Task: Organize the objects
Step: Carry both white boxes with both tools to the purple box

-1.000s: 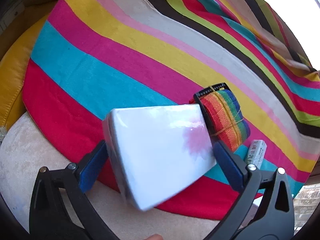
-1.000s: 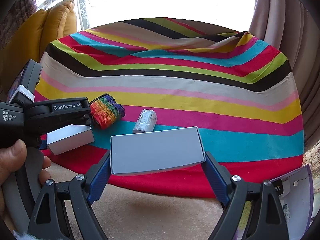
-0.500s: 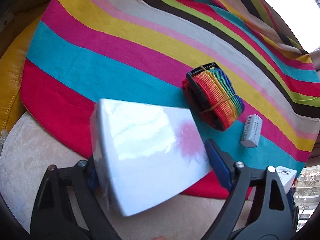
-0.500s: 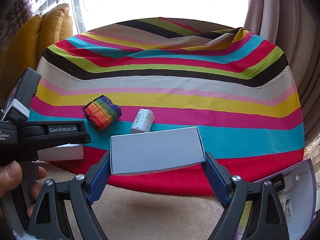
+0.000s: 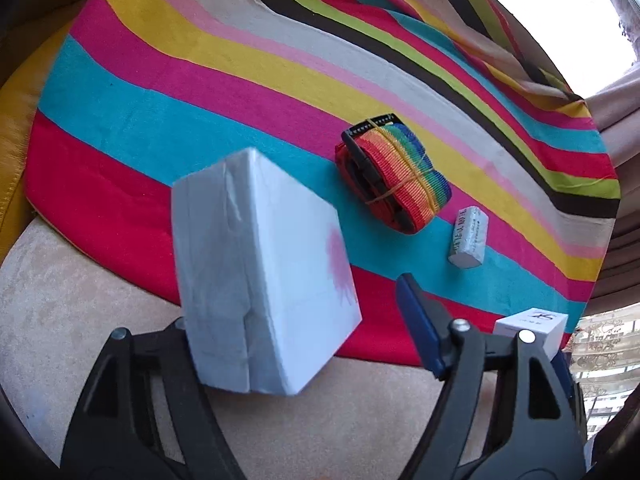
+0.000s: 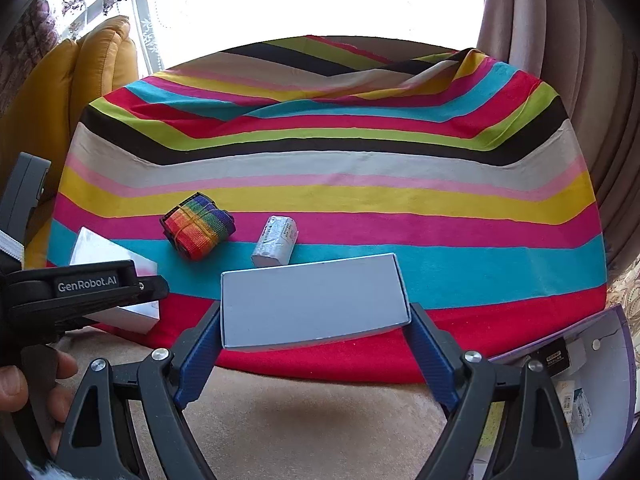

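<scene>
The left gripper (image 5: 292, 304) is seen released: its jaws have just been closing, and the white box (image 5: 260, 264) stands between them, yet one blue pad (image 5: 416, 320) is kept clearly apart from the box's side, while the other pad is hidden behind the box. The white box, marked with a pink smudge on its top face, is set at the near edge of the striped cloth (image 5: 200, 92), partly over the red band and partly over the beige upholstery (image 5: 80, 300). In the right wrist view the same box is found at nine o'clock from the grey box (image 6: 316, 300), under the left tool, whose handle is wrapped by a hand (image 6: 24, 392). The right gripper (image 6: 316, 312) is clenched on the grey box, which is pinched by its short ends and held above the cloth's near edge. A rolled rainbow strap (image 5: 396, 176), bound with an elastic band, is laid on the blue and pink bands at one o'clock from the white box, and a small silver packet (image 5: 468, 236) is placed just beside the strap, at four o'clock from it. A yellow cushion (image 6: 92, 64) is seen at ten o'clock.
</scene>
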Tool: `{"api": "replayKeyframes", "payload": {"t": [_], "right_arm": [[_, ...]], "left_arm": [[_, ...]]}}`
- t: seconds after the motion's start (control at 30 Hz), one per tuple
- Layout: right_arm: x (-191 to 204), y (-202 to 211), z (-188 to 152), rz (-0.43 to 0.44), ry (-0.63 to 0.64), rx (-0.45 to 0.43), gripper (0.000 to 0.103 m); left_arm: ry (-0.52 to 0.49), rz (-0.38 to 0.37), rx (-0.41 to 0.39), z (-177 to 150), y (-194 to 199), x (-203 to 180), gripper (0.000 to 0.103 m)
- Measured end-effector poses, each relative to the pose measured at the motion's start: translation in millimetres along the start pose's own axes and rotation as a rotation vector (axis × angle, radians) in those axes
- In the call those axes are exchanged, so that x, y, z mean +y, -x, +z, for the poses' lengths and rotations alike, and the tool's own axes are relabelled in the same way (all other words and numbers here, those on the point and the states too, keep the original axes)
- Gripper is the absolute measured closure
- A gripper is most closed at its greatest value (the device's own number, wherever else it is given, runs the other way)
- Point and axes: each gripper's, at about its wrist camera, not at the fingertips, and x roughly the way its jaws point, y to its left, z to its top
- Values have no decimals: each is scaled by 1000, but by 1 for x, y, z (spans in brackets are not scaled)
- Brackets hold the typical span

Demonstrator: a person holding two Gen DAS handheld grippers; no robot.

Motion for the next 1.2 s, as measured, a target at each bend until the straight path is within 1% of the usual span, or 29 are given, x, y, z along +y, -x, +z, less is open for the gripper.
{"api": "replayKeyframes", "payload": {"t": [0.07,0.13,0.2,0.27,0.3,0.4,0.53,0.57,0.7,0.83,0.97,1.2], "right_arm": [[-1,1,0,0,-1,-3,15],[-1,1,-1,1,-6,-1,15],[-1,1,-1,2,-6,-1,15],[-1,2,-1,0,0,-5,15],[-1,3,-1,-1,0,-7,15],[-5,7,-2,-4,-13,-14,15],[-14,13,-4,-19,-41,-17,15],[-17,15,-5,-25,-48,-20,15],[-32,27,-9,-53,-71,-27,15],[-56,39,-17,-83,-123,-27,15],[-85,56,-28,-145,-163,-26,15],[-141,73,-62,-262,-254,29,15]], "left_arm": [[26,-46,-5,0,5,7,39],[48,-79,-7,0,8,17,62],[85,-120,-4,-2,8,26,64],[83,-142,-23,-4,14,22,65],[75,-154,-32,-6,14,8,65],[33,-181,-59,-15,25,-8,65],[3,-234,-60,-8,15,-27,65],[-2,-248,-62,-2,8,-36,65],[-54,-313,-62,-8,10,-57,65],[-133,-371,-40,-16,5,-92,65],[-214,-417,6,-32,-1,-126,65],[-376,-501,85,-65,-3,-182,65]]}}
